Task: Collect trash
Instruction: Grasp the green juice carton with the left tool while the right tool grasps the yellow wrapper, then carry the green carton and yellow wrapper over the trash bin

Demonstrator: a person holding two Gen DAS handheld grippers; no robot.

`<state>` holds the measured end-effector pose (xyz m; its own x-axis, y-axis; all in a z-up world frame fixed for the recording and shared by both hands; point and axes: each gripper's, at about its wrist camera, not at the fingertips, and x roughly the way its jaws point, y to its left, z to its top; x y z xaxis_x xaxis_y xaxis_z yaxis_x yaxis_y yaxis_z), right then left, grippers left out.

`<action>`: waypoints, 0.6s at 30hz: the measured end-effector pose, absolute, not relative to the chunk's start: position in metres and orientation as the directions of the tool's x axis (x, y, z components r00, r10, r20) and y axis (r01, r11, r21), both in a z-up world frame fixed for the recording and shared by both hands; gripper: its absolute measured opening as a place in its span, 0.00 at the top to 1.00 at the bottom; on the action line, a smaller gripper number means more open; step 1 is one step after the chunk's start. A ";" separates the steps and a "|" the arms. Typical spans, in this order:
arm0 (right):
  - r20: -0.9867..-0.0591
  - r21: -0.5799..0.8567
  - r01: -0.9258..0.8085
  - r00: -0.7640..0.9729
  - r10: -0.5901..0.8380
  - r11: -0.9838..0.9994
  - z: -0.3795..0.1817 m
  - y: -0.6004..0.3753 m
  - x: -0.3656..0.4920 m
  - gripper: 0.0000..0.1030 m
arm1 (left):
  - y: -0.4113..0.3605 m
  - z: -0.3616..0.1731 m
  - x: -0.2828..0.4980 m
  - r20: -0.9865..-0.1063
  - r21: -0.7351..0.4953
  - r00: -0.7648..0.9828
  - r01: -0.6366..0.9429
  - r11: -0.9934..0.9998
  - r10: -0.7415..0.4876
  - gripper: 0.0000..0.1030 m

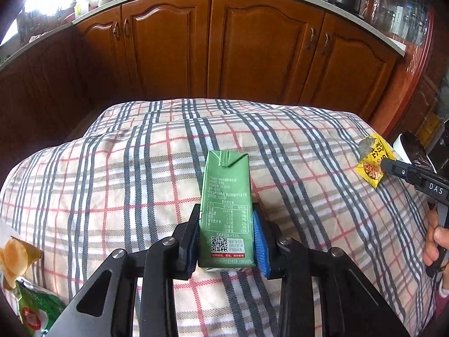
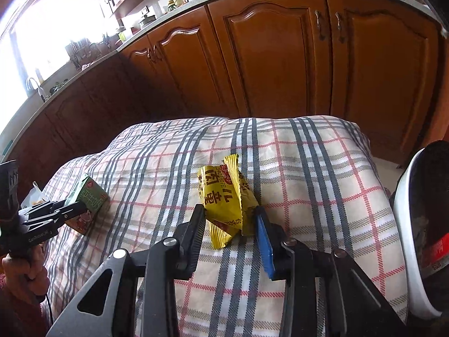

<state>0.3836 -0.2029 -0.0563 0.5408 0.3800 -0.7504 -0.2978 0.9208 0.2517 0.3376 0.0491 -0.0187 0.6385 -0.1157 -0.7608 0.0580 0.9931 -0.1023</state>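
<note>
Currently I am pinching the carton (image 1: 226, 210) in left gripper (image 1: 228, 234) jaws; right gripper (image 2: 230, 231) jaws are spread around the wrapper (image 2: 226, 199), needing closure next.

I see the carton (image 1: 226, 210) on the tablecloth (image 1: 126, 174) between my left gripper's (image 1: 228, 219) fingers, the snack wrapper (image 2: 227, 199) to its right between my right gripper's (image 2: 230, 219) fingers, cabinets (image 1: 207, 45) behind the table, bin (image 2: 421, 224) far right

Right gripper (image 2: 230, 216) jaws flanking yellow wrapper (image 2: 224, 196) on plaid cloth (image 2: 308, 174), green carton (image 2: 89, 196) left
</note>
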 end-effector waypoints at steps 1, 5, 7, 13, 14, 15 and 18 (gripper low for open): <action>-0.747 0.257 -0.299 0.542 0.385 0.919 -0.054 -0.205 0.380 0.66 | 0.047 -0.017 0.335 -0.757 -0.111 0.642 0.063 0.992 -0.125 0.69; -0.726 0.289 -0.298 0.551 0.411 0.910 -0.044 -0.219 0.362 0.66 | 0.034 -0.005 0.319 -0.733 -0.149 0.659 0.090 0.985 -0.171 0.69; -0.716 0.309 -0.296 0.553 0.426 0.904 -0.040 -0.226 0.356 0.66 | 0.026 -0.001 0.311 -0.722 -0.163 0.665 0.105 0.981 -0.191 0.69; -0.691 0.348 -0.275 0.571 0.444 0.896 -0.030 -0.252 0.325 0.66 | -0.005 0.001 0.291 -0.705 -0.219 0.655 0.163 0.962 -0.272 0.69; -0.689 0.351 -0.271 0.574 0.443 0.896 -0.029 -0.254 0.322 0.66 | -0.010 0.002 0.288 -0.704 -0.226 0.651 0.172 0.959 -0.283 0.69; -0.686 0.355 -0.267 0.577 0.444 0.896 -0.027 -0.258 0.318 0.66 | -0.016 0.002 0.285 -0.703 -0.234 0.647 0.181 0.955 -0.295 0.69; -0.680 0.366 -0.255 0.584 0.444 0.895 -0.024 -0.268 0.307 0.66 | -0.026 0.004 0.280 -0.698 -0.262 0.635 0.206 0.943 -0.333 0.69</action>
